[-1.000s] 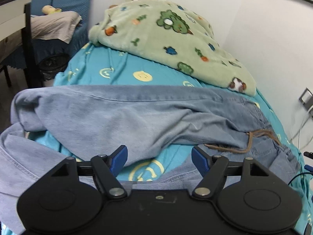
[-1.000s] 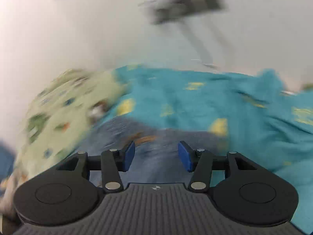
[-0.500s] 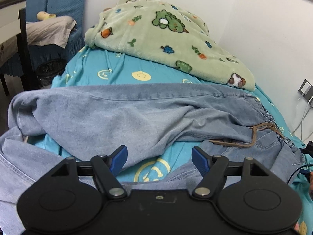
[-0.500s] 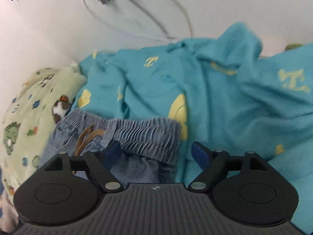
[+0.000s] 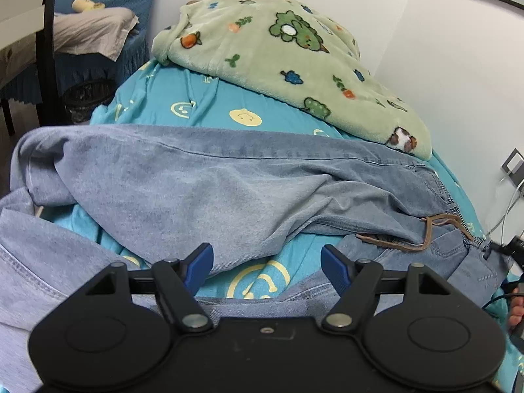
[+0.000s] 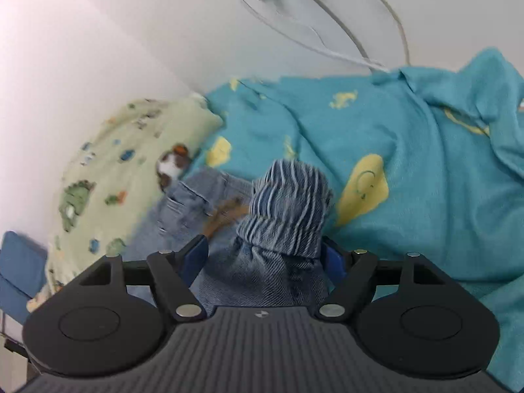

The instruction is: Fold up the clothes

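- Lay spread across a teal bedsheet (image 5: 209, 111): a pair of light blue jeans (image 5: 203, 190), legs running toward the left edge of the left wrist view, waist at the right.
- Rested beyond the jeans, against the white wall: a green fleece blanket (image 5: 281, 59) printed with small animals, one corner overlapping the far edge of the denim.
- Trailed across the denim near the waist: a brown drawstring (image 5: 425, 232).
- Hovered low over the near leg and a yellow smiley print: the left gripper (image 5: 267, 263), blue fingers (image 5: 198, 262) spread wide, nothing between them, no cloth touched.
- Showed at the far right edge of that view: a dark part of the other tool and a bit of a hand, too little to read.
- Stood bunched up in the right wrist view: the gathered elastic waistband (image 6: 288, 203), rising between the fingers of the right gripper (image 6: 267, 257).
- Closing at that moment: the right jaws, still wide, denim filling most of the gap; left pad clear of the cloth, right pad hidden behind it, contact there impossible to tell.
- Hung down the wall above the sheet: white cables (image 6: 327, 26).
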